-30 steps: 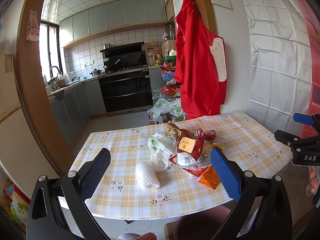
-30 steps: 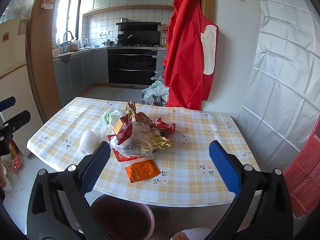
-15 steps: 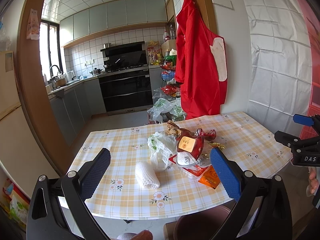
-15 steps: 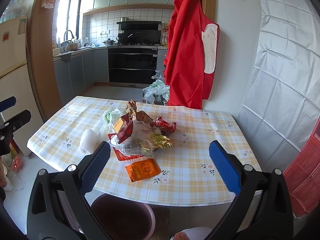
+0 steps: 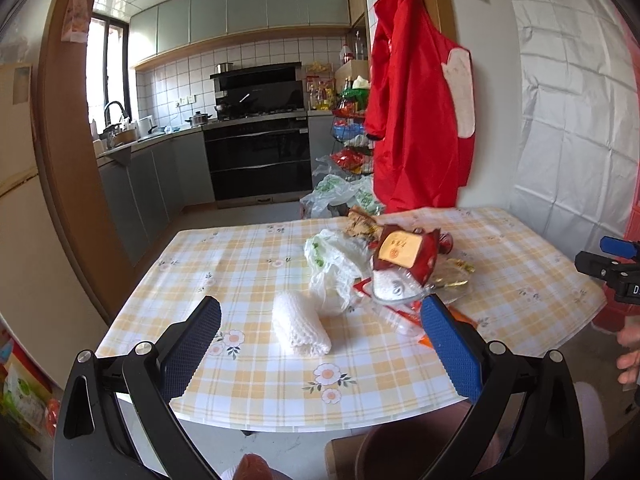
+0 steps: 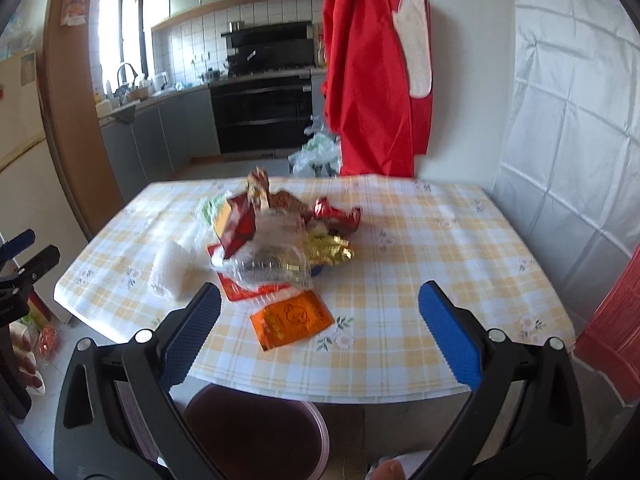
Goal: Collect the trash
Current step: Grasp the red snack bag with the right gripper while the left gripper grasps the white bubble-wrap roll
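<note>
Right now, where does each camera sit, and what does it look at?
Left wrist: on the left hand-held gripper, open, facing the table and white net; the right hand-held gripper shows at right.
Right wrist: on the right hand-held gripper, open, over the orange packet and bin.
Shared: the trash pile.

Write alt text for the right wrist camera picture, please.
Open blue-padded tongs hover over a checked table edge, facing a pile of wrappers and an orange packet. A dark bin sits below; a kitchen lies behind.
</note>
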A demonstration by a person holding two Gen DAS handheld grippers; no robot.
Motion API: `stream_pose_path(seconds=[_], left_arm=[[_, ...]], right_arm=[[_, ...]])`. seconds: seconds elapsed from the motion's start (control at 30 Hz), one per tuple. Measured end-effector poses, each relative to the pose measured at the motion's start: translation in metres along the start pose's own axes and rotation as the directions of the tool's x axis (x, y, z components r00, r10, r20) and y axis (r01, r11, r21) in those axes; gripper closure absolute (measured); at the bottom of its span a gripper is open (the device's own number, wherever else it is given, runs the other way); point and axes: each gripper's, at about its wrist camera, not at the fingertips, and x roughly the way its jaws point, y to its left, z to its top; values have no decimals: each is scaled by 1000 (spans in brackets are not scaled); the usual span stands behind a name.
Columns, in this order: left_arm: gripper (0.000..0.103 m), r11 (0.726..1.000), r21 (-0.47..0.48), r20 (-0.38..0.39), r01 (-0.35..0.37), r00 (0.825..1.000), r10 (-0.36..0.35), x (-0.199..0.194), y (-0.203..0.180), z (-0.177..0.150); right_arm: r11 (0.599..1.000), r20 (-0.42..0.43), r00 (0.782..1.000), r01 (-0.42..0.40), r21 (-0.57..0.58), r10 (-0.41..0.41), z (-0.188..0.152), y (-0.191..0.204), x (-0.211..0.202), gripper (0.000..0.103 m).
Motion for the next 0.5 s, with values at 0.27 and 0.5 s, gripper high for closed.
stream_pose_path(seconds=[0.27,0.5], left_arm=[[5,1000,-10,-100,-24,995,23,49,9,-30],[5,997,-71,-131,-37,991,27,73,33,-21]], right_arm=[[996,-105,994,-1,-85,-8,-23,15,57,6],[975,-34,982,-186,-122,183,20,49,90,6]])
